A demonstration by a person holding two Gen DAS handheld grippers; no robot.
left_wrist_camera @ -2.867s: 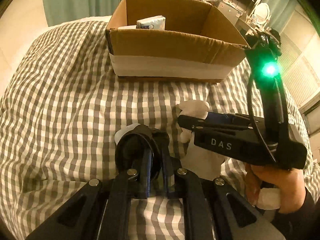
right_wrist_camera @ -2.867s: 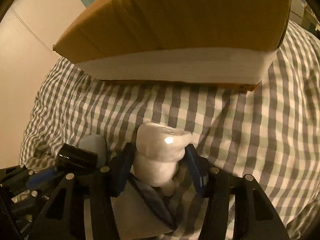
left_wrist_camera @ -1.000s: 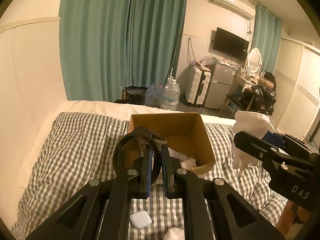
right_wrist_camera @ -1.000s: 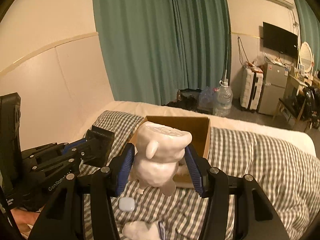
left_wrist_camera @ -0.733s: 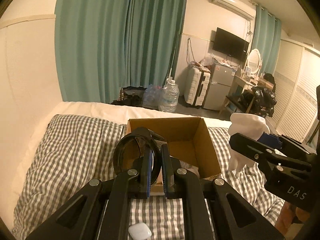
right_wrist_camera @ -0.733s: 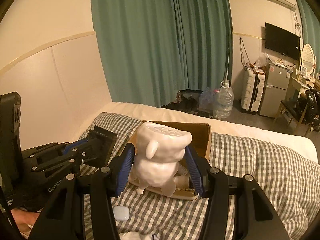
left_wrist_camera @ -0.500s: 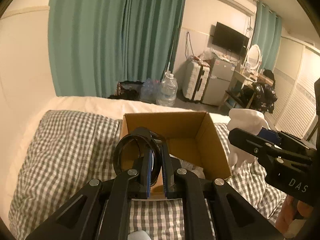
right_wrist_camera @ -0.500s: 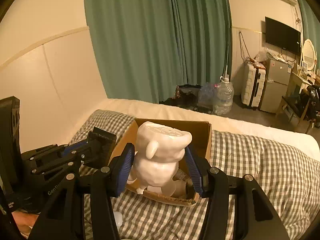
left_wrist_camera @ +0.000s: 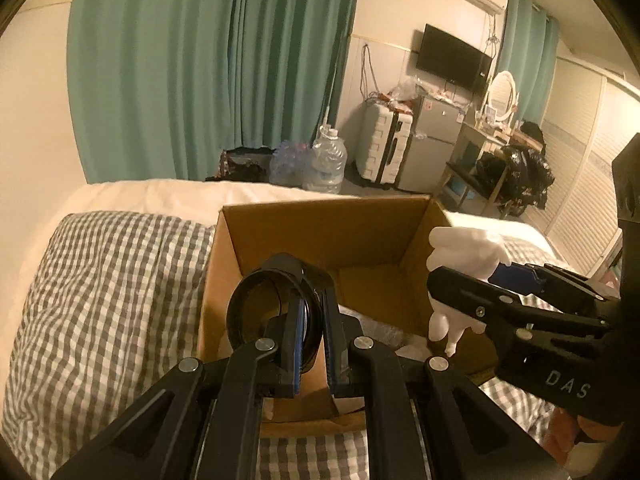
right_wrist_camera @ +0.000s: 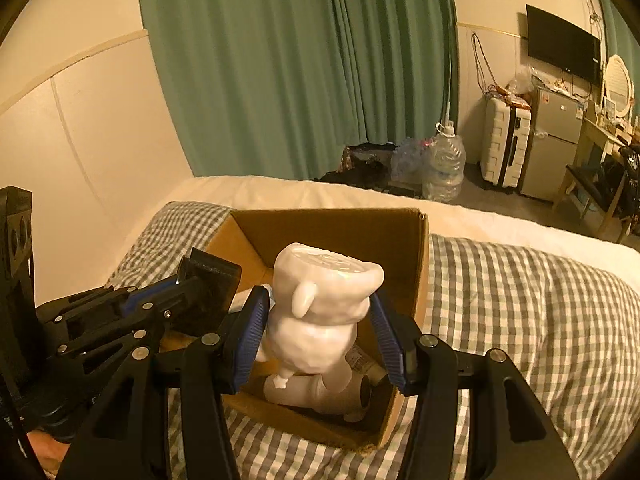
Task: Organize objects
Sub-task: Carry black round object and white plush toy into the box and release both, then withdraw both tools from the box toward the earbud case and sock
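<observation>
A dim, warm-lit bedroom: pleated teal curtains (left_wrist_camera: 224, 68), a flat TV (left_wrist_camera: 453, 58) on the far wall, a ribbed white suitcase (left_wrist_camera: 383, 147) beside a small grey fridge (left_wrist_camera: 434, 148), clear water jugs (left_wrist_camera: 328, 164) on the floor. In front lies a bed (left_wrist_camera: 100, 288) under a soft grey-and-white checked cover, with plain white sheet beyond it.

On the cover stands an open box (left_wrist_camera: 320, 236) of plain brown corrugated card, flaps up, its near edge rough.

The left gripper (left_wrist_camera: 310, 336) is held over the near-left part of the box, its blue-lined fingers nearly together and pinching a thin black ring (left_wrist_camera: 256, 300) by its rim; the ring stands on edge, glossy and round, and its lower part is hidden behind the fingers.

The right gripper (right_wrist_camera: 318, 334) hangs over the box opening with its ribbed blue pads (right_wrist_camera: 250, 332) parted around a white figurine (right_wrist_camera: 320, 312), pressing on both sides. The figurine is smooth, lumpy and matt, like an animal with a stubby ear and a flat embossed top; its face cannot be made out.

Beneath it, on the box floor, lie pale things: a white cylinder-like item (right_wrist_camera: 304, 390) with a dark round end, partly covered by the figurine and hard to identify. The lower frame edges cut off both grippers
</observation>
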